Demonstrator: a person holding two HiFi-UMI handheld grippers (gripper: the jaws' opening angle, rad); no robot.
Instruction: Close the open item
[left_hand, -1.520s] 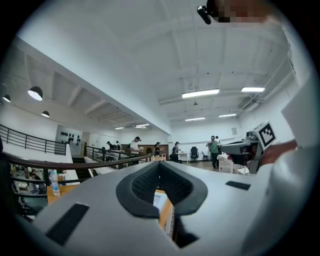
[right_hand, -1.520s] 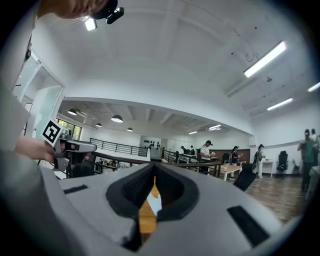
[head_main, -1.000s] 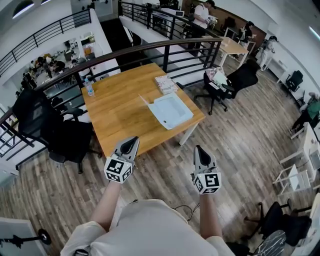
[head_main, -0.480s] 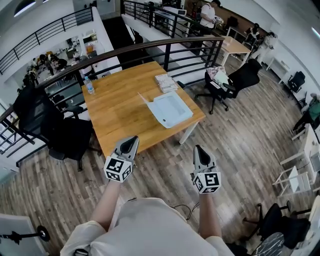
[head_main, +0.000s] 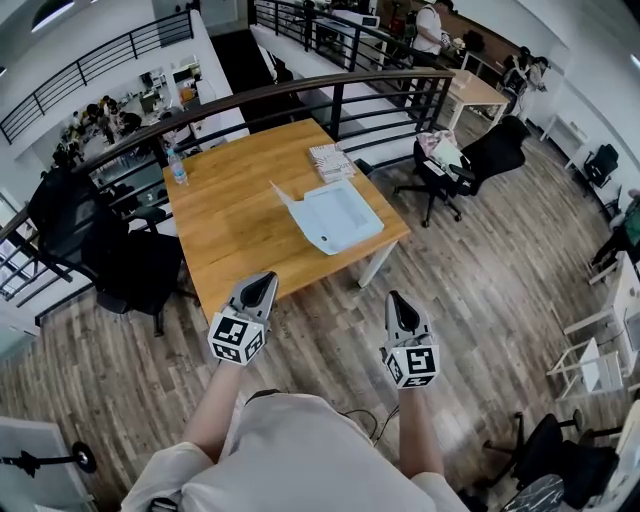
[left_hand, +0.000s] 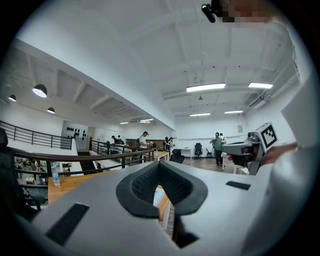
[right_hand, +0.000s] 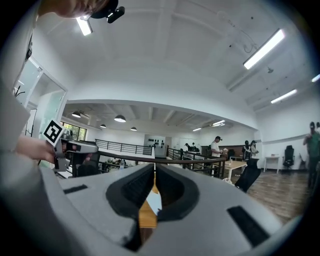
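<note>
A flat white case (head_main: 335, 217) lies open on the wooden table (head_main: 235, 225), with a thin flap (head_main: 286, 196) sticking up at its left end. Both grippers are held level over the floor, short of the table's near edge. My left gripper (head_main: 262, 281) is shut and empty, just in front of the table's near corner. My right gripper (head_main: 398, 299) is also shut and empty, further right over the floorboards. In the left gripper view the jaws (left_hand: 159, 167) meet. In the right gripper view the jaws (right_hand: 153, 171) meet too, and the white case (right_hand: 154, 202) shows below them.
A notebook (head_main: 330, 160) and a water bottle (head_main: 177, 170) also stand on the table. Black office chairs sit at its left (head_main: 120, 265) and right (head_main: 470, 160). A dark railing (head_main: 300, 95) runs behind it. People stand far back by other desks.
The whole scene has shifted slightly in the head view as the person moves. Both grippers keep their places in the picture and stay shut.
</note>
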